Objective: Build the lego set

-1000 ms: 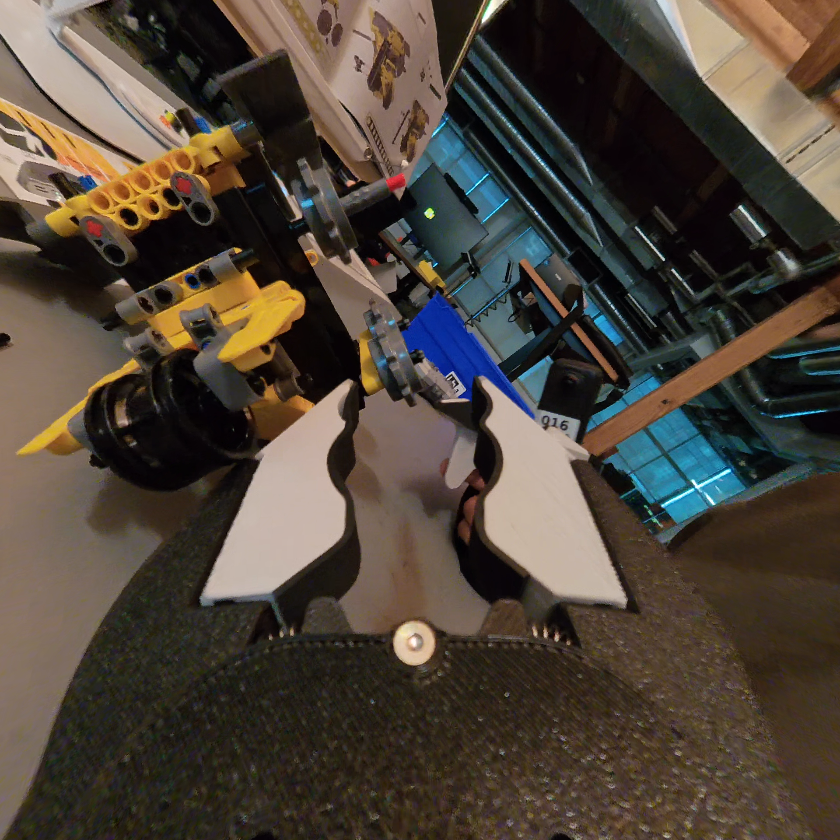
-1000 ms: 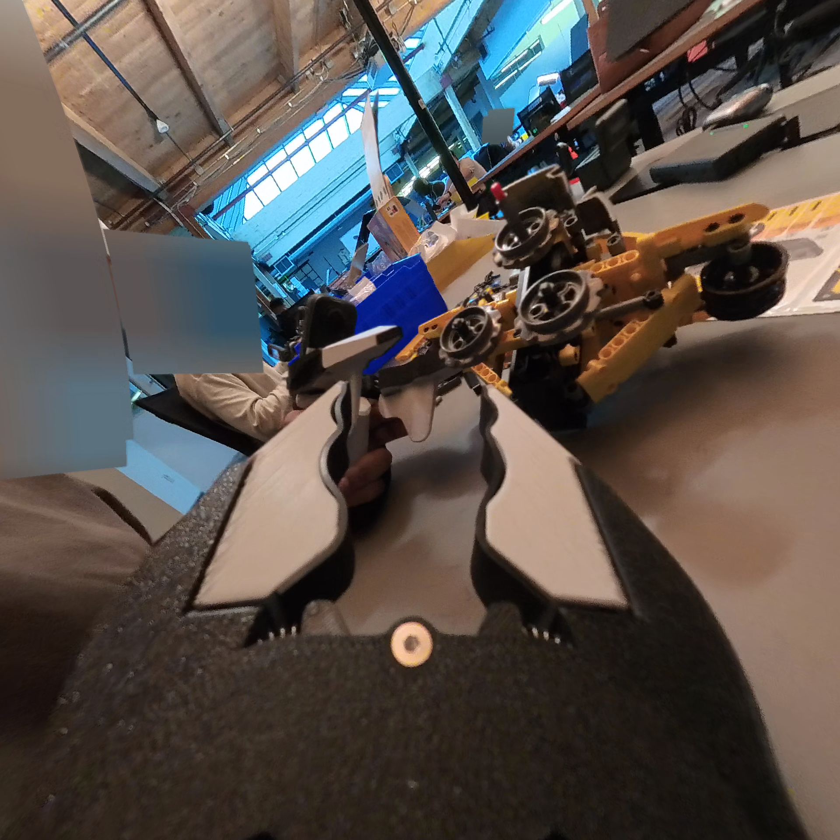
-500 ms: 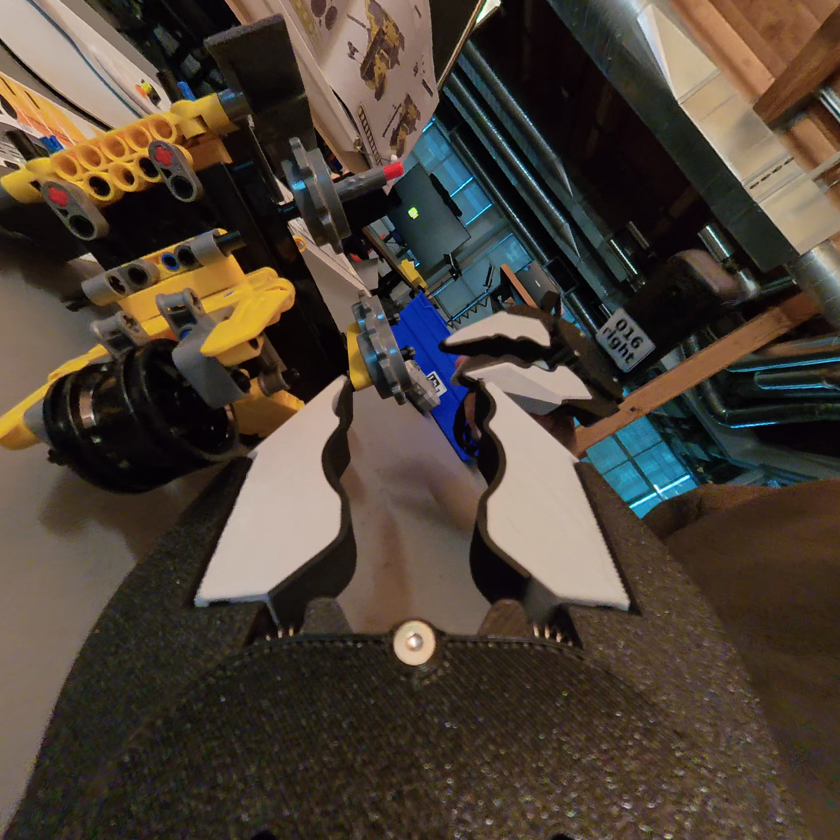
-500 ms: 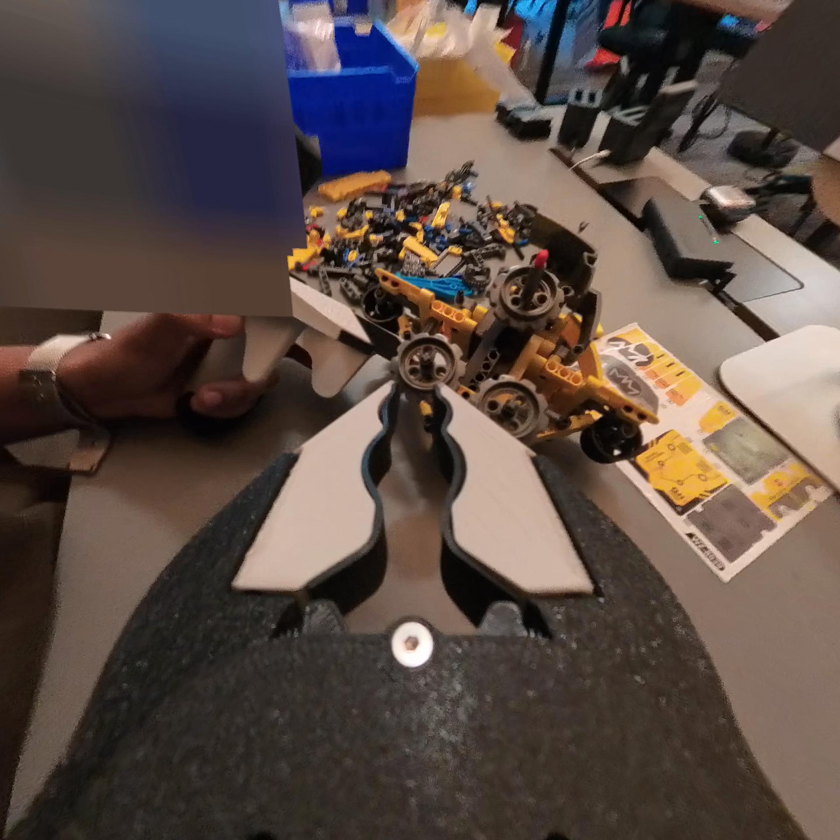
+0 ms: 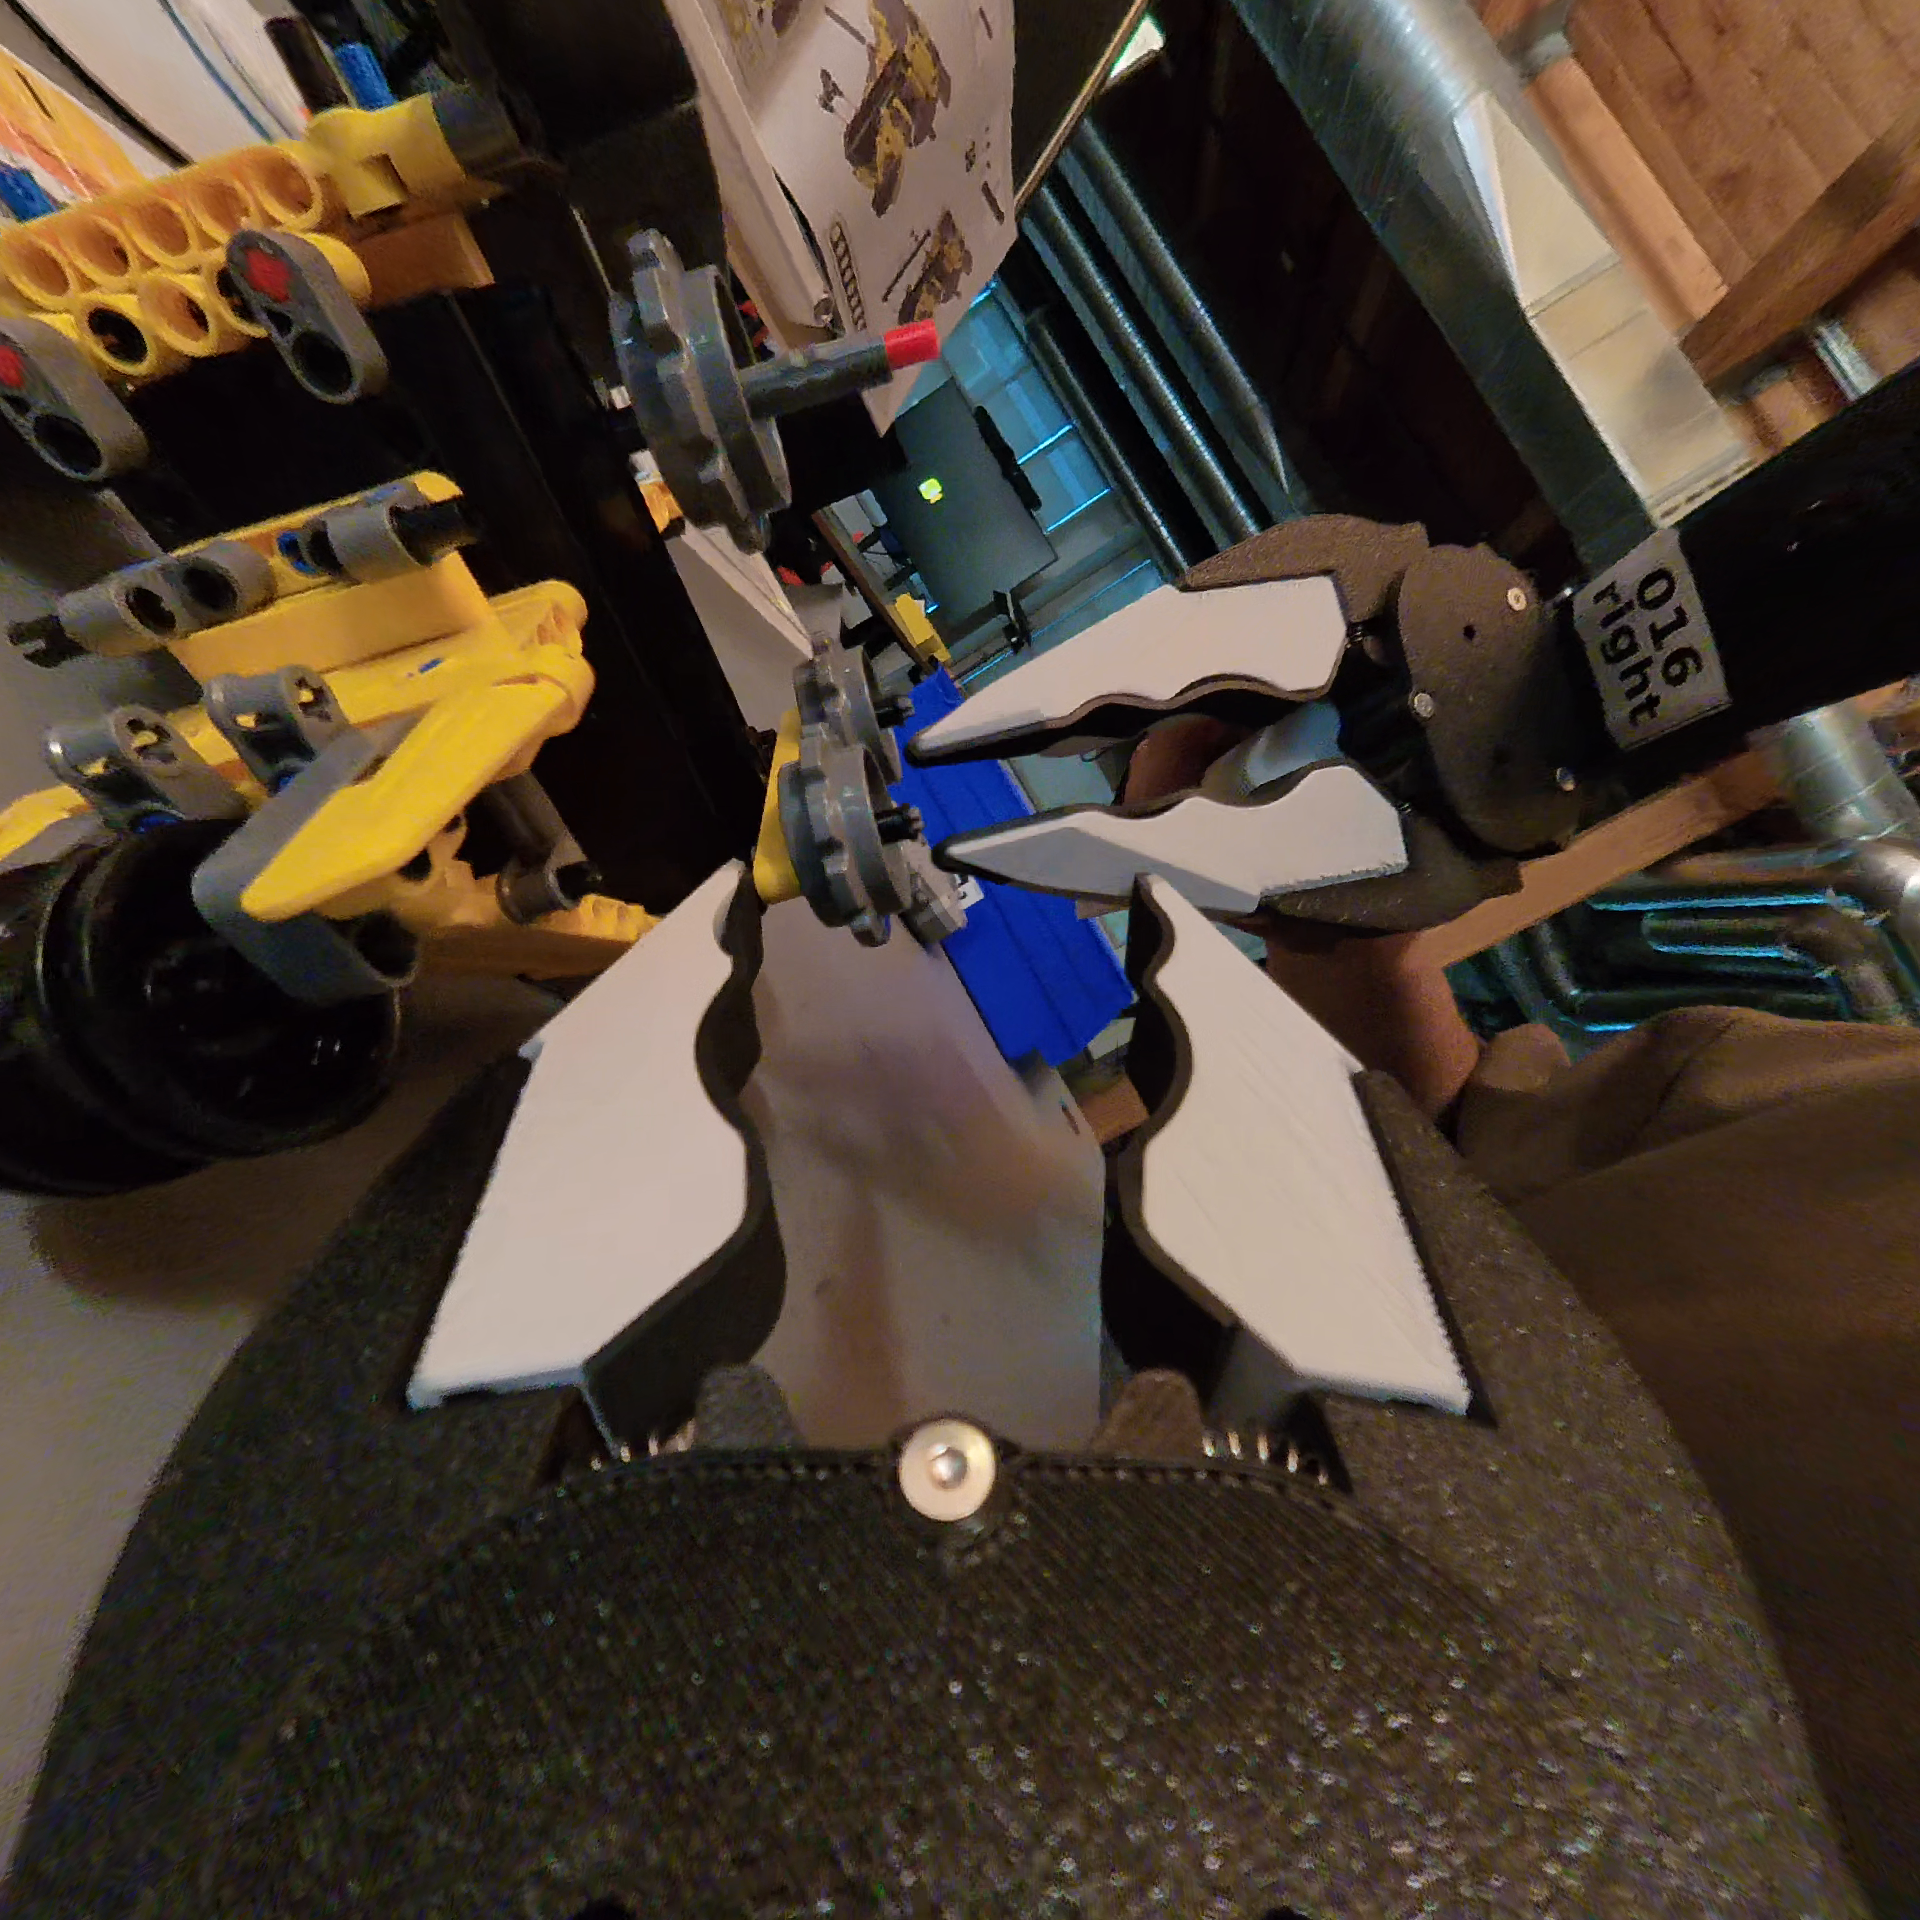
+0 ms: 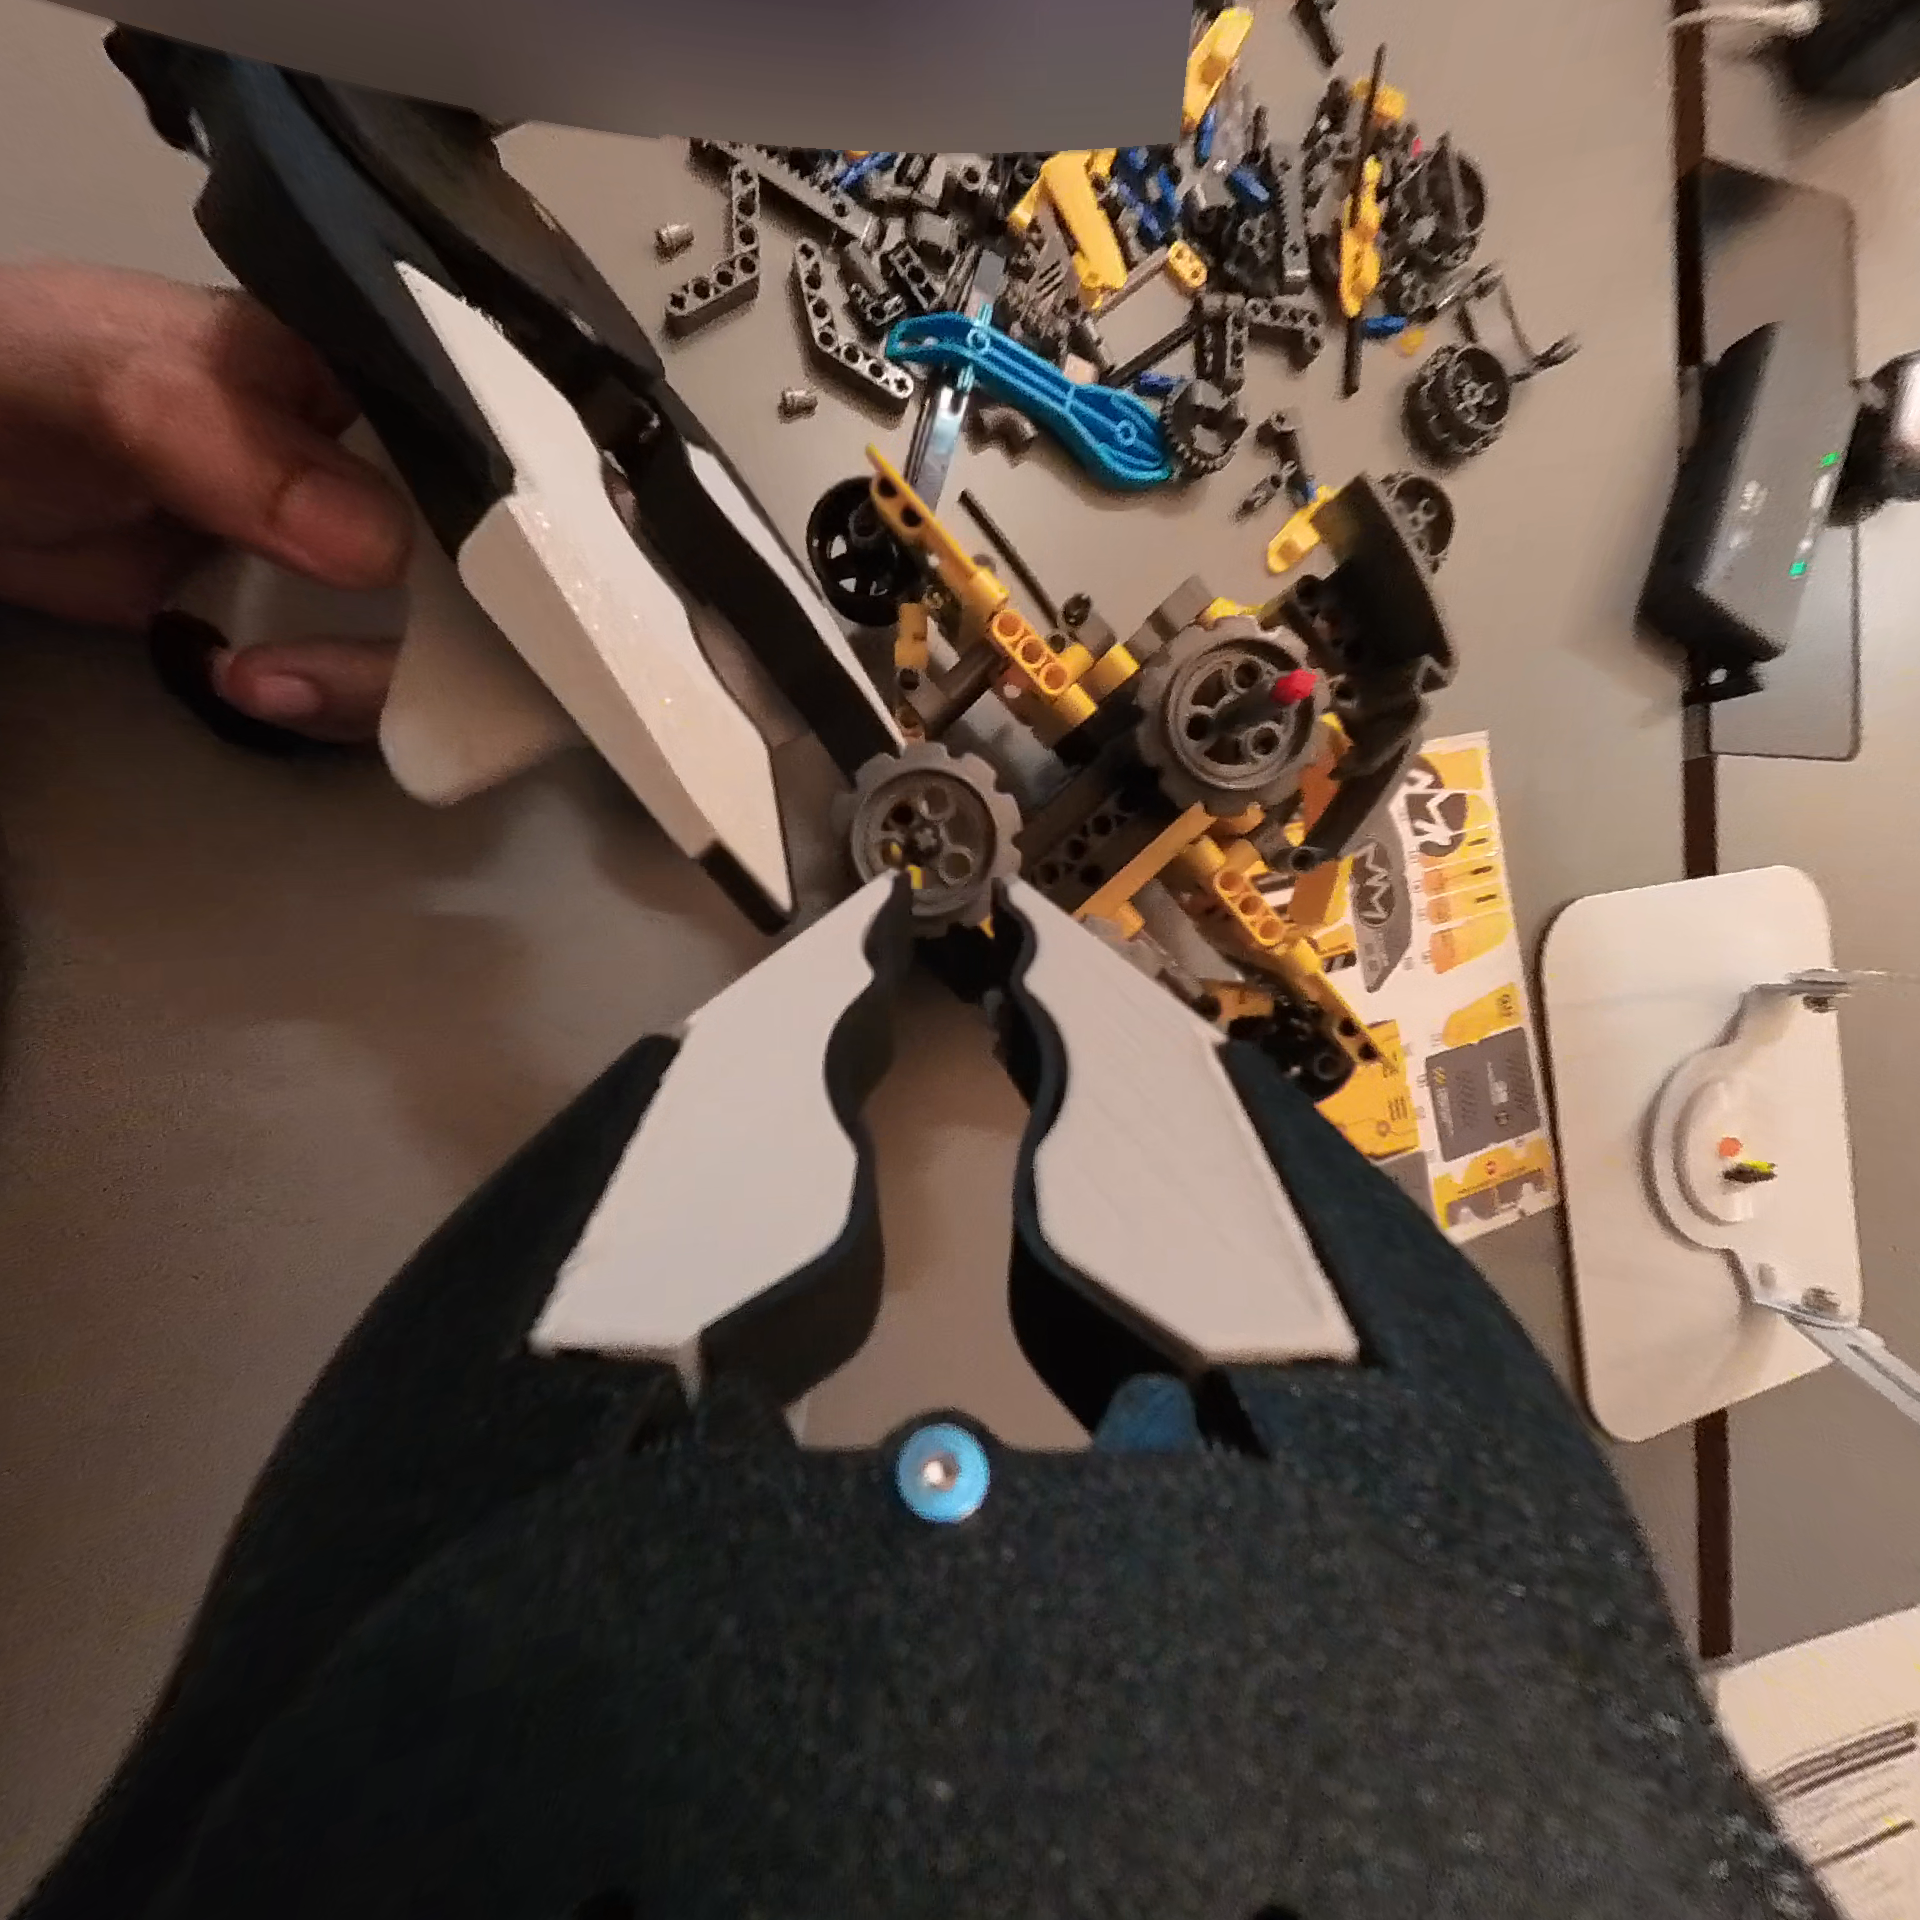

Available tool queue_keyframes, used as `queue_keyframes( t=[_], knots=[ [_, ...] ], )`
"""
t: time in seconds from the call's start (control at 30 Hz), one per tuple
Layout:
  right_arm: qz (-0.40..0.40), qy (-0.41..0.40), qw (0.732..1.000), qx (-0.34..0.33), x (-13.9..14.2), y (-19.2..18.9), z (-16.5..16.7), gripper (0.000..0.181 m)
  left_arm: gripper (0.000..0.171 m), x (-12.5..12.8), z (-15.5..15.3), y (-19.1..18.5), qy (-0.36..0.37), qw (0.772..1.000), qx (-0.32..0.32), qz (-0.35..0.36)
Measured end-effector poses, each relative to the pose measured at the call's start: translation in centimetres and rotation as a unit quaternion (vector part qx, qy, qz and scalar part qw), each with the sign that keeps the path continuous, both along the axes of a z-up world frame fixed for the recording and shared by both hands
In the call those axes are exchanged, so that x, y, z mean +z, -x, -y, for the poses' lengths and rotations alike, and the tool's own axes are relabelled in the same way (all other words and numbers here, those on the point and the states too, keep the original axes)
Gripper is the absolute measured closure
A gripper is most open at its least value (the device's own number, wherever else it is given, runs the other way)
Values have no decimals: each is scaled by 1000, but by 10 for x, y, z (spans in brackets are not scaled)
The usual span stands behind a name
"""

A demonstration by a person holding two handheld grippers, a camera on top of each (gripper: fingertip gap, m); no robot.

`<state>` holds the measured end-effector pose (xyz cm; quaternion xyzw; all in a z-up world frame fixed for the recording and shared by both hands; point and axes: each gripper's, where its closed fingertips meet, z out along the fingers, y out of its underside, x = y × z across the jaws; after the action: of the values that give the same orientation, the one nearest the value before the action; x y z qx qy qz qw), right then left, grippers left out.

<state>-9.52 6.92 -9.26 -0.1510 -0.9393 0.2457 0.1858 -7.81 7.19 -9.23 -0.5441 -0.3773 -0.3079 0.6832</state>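
bare grey tabletop (image 6: 312, 1039) lies nearest us, with open room on the left. our right gripper (image 6: 945, 894) comes next, jaws parted narrowly, tips flanking the lower rim of a grey toothed wheel (image 6: 932, 831); whether they touch it we cannot tell. our left gripper (image 5: 940, 883) stands open wide, holding nothing, its tips beside the same wheel (image 5: 847, 831). the wheel sits at the near end of a yellow brick-built vehicle (image 6: 1174, 810) lying on a printed sheet (image 6: 1455, 1039). beyond lie loose building parts (image 6: 1143, 239) and a blue lever tool (image 6: 1039, 395).
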Motion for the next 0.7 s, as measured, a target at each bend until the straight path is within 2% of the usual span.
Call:
queue_keyframes(
  t=[0.2,0.43,0.7],
  knots=[
    [-8,-55,998,3,-6,4,2,174,107,1,5,4,-31,999,4,34],
    [-20,-100,995,13,-5,4,2,171,111,0,10,11,-29,999,27,33],
    [-42,-122,991,41,-5,0,4,171,113,1,7,8,-34,999,15,36]
  ],
)
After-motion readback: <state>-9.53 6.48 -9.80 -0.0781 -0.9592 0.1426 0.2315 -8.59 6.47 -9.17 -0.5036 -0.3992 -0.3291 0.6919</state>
